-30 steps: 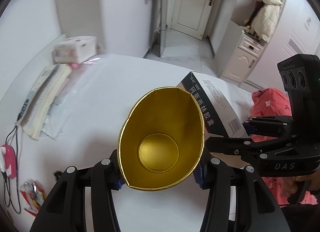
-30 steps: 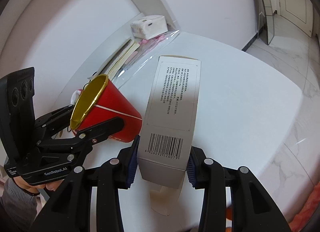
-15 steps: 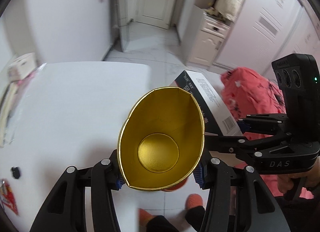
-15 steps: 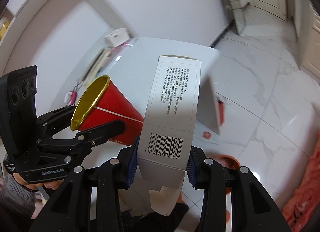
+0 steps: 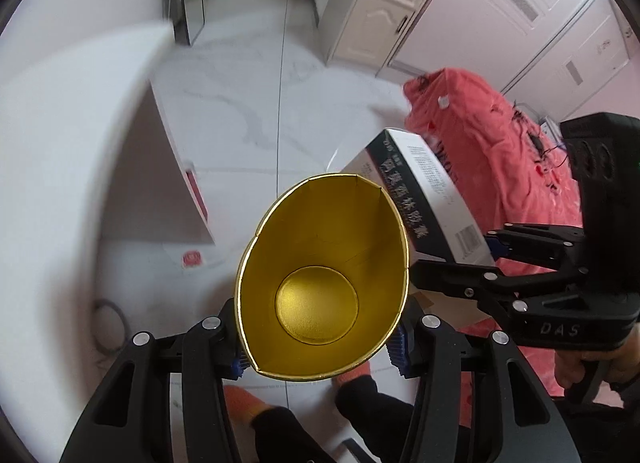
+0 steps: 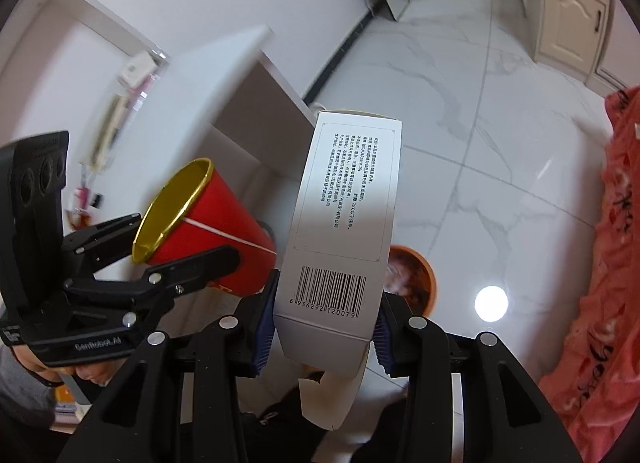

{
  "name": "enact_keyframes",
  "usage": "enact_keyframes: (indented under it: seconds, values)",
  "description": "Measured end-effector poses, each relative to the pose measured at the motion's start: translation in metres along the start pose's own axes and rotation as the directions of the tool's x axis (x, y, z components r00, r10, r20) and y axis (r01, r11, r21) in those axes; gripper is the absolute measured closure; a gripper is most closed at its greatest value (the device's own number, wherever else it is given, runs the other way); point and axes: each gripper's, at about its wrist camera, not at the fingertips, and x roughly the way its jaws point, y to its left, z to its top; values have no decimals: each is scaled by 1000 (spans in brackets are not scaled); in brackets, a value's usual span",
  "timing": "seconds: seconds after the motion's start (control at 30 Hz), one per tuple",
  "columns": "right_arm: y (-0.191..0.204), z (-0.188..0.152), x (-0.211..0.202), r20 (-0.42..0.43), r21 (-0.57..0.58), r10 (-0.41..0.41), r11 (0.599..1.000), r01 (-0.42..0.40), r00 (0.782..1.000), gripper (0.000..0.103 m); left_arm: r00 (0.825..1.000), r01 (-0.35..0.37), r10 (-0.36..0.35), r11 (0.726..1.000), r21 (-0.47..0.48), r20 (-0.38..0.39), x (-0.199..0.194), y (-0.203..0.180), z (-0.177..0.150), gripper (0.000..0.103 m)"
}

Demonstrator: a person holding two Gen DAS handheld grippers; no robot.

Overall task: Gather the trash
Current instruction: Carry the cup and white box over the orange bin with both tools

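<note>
Both held items have been swung away from the white surface [image 5: 60, 151] since the earlier frames, and the marble floor [image 5: 280, 103] is now seen beyond them. The left gripper [image 5: 320, 351] is closed on the base of a red paper cup [image 5: 320, 283] with a gold lining, whose mouth is squeezed into an oval and pointed forward along the fingers. The right gripper [image 6: 324, 327] is clamped on the lower end of a white medicine carton [image 6: 344, 223], barcode side up, with an open flap hanging below the pads. In the right wrist view the cup [image 6: 208, 239] is held just to the left of the carton, the two nearly touching.

Directly beyond and below the carton an orange bin [image 6: 412, 275] is seen on the floor, partly hidden by the carton. The carry toward it is judged to be nearly complete, with release of both items remaining.

Several risks are judged from here. The cup wall is already deformed, so slip or further crushing could be caused by any change in grip force. The carton is gripped only at its end, so pivoting could occur during a tilt. If release is made before the items are over the bin, they could land on the floor beside it. A red scrap [image 5: 192, 259] is already seen on the floor to the left of the left gripper.
</note>
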Motion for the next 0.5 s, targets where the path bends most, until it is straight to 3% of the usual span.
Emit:
enact_keyframes:
  seconds: [0.23,0.5]
  values:
    - [-37,-25,72,-88,46,-32,998,36,996,62,994,22,-27,999,-47,-105,84,19,-19,49]
    - [-63,-34,161,-162,96,-32,994,48,986,62,984,34,-47,996,-78,-171,139,42,-37,47]
